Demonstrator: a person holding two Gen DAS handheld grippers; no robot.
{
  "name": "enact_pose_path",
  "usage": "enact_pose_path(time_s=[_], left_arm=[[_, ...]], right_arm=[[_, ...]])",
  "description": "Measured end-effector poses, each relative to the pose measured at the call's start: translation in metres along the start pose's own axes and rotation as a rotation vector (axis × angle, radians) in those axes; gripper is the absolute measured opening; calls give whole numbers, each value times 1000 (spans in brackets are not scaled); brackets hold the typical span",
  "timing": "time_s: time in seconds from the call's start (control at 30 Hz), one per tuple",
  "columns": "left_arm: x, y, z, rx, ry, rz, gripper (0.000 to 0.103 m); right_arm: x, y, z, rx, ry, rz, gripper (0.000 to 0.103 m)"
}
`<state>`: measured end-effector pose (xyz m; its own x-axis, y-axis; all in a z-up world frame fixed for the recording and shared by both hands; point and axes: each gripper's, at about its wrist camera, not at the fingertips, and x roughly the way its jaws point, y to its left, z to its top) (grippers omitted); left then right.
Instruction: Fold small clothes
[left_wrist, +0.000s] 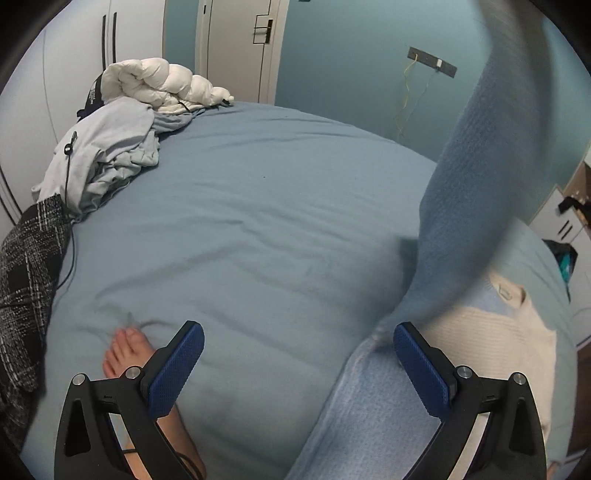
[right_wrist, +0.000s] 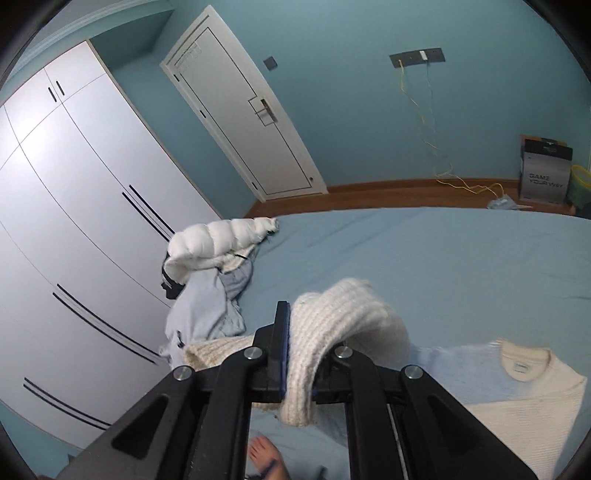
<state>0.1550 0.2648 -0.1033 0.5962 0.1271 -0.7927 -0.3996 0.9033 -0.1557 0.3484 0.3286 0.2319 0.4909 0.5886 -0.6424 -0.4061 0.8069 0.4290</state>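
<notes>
Sweater (right_wrist: 517, 402): cream and light-blue knit, lying on the bed (right_wrist: 443, 258) with its collar and label facing up. One sleeve (right_wrist: 332, 332) is lifted off the bed, and its ribbed cream cuff is pinched in the right claw (right_wrist: 299, 354). That claw is closed tight on the cuff, the knit bulging out above and below the pads. In the left wrist view the lifted sleeve appears as a blurred blue band rising from the sweater body toward the upper right.

Left claw (left_wrist: 298, 363): jaws spread wide, nothing between them, pointing down over the bed. Its right finger (left_wrist: 421, 365) lies at the edge of the blue knit; contact cannot be determined.

Bed: covered by a blue sheet. A pile of clothes (left_wrist: 107, 155) sits at its far left corner, topped by a white padded jacket (left_wrist: 159, 83). A bare foot (left_wrist: 125, 350) rests on the sheet beside the left claw's left finger.

Background: white wardrobe (right_wrist: 74, 203), white door (right_wrist: 243, 122), blue wall.
</notes>
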Motion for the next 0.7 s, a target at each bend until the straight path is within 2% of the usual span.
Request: enact_pose_path(time_s=[0.17, 0.33, 0.43, 0.53, 0.57, 0.63, 0.7], left_arm=[[4, 2, 1, 17, 15, -19, 103], [8, 9, 3, 0, 28, -27, 103], [9, 12, 3, -20, 35, -27, 103], [9, 9, 2, -17, 28, -21, 103], [8, 6, 2, -9, 25, -17, 103], [8, 0, 0, 17, 16, -7, 103], [7, -11, -3, 56, 4, 0, 103]], right_arm=[[30, 21, -3, -3, 52, -35, 4], [16, -11, -2, 20, 40, -49, 4], [-15, -42, -2, 11, 62, -81, 4], [-64, -88, -12, 23, 88, -81, 4], [-92, -116, -23, 55, 92, -73, 4], [-121, -150, -38, 84, 112, -86, 4], [-153, -203, -68, 148, 167, -94, 6]])
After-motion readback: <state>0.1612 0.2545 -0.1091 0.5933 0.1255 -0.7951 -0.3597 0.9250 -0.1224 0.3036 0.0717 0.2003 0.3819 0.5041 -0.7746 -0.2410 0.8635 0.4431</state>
